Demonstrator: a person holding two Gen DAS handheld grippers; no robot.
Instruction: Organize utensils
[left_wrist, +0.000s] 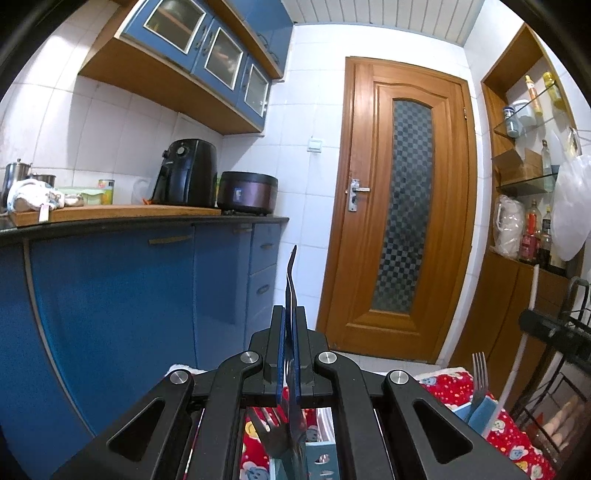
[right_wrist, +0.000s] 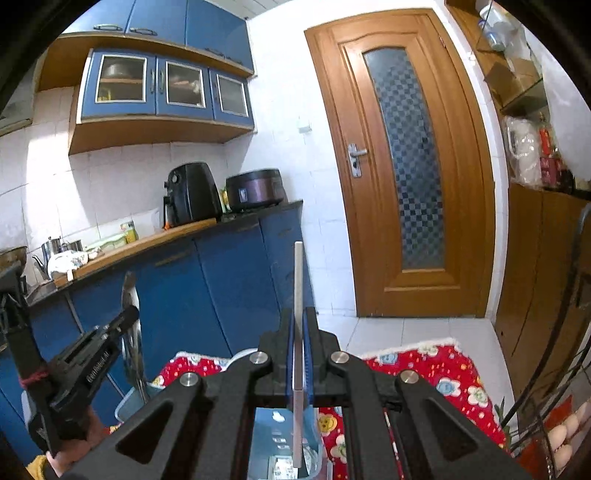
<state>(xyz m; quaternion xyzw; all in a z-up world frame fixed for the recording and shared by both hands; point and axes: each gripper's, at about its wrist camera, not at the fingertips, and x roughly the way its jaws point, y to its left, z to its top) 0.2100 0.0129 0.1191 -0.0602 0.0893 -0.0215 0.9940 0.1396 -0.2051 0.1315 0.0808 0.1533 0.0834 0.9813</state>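
My left gripper (left_wrist: 290, 314) is shut on a flat metal utensil (left_wrist: 291, 273) that stands upright, its thin handle poking up above the jaws and its lower end hanging below them. Under it a fork (left_wrist: 269, 430) rests in a pale blue basket (left_wrist: 321, 461). Another fork (left_wrist: 479, 373) stands tines up in a blue holder (left_wrist: 480, 410) to the right. My right gripper (right_wrist: 299, 317) is shut on a thin grey metal stick (right_wrist: 298, 280), held upright over a pale blue container (right_wrist: 273, 435). The left gripper (right_wrist: 127, 317) with its shiny utensil (right_wrist: 132, 343) shows at the left.
A red patterned cloth (right_wrist: 424, 365) covers the surface below. Blue cabinets (left_wrist: 129, 295) with an air fryer (left_wrist: 186, 173) and a cooker (left_wrist: 247, 192) on the counter stand to the left. A wooden door (left_wrist: 399, 206) is ahead. A wire rack with eggs (right_wrist: 565, 432) is at the right.
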